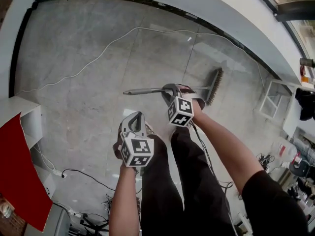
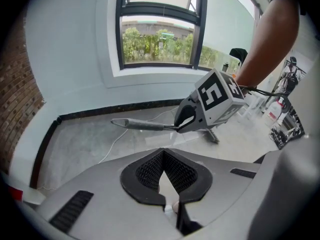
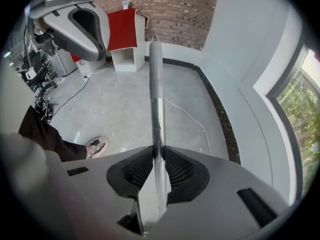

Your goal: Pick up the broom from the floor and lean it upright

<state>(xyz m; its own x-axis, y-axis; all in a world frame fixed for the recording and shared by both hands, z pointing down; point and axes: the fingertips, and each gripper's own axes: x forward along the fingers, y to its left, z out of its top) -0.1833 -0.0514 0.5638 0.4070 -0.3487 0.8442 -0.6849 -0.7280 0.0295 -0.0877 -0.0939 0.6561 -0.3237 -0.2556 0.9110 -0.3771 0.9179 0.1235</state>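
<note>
The broom (image 1: 147, 90) hangs level above the grey floor, grey grip to the left and brush head (image 1: 215, 85) to the right. My right gripper (image 1: 171, 88) is shut on its metal handle near the middle. In the right gripper view the handle (image 3: 155, 69) runs straight out between the pads of the right gripper (image 3: 157, 151). In the head view my left gripper (image 1: 135, 124) is nearer me and left of the right one, apart from the broom. Its jaws (image 2: 163, 151) meet at the tips with nothing between them. The left gripper view shows the right gripper (image 2: 179, 127) on the handle (image 2: 137, 125).
A white cable (image 1: 113, 41) loops across the floor toward the far wall. A white shelf with a red panel (image 1: 15, 166) stands at the left, a white frame (image 1: 273, 100) at the right. Cables lie near the person's legs (image 1: 162, 181). A window (image 2: 160, 39) sits above the dark skirting.
</note>
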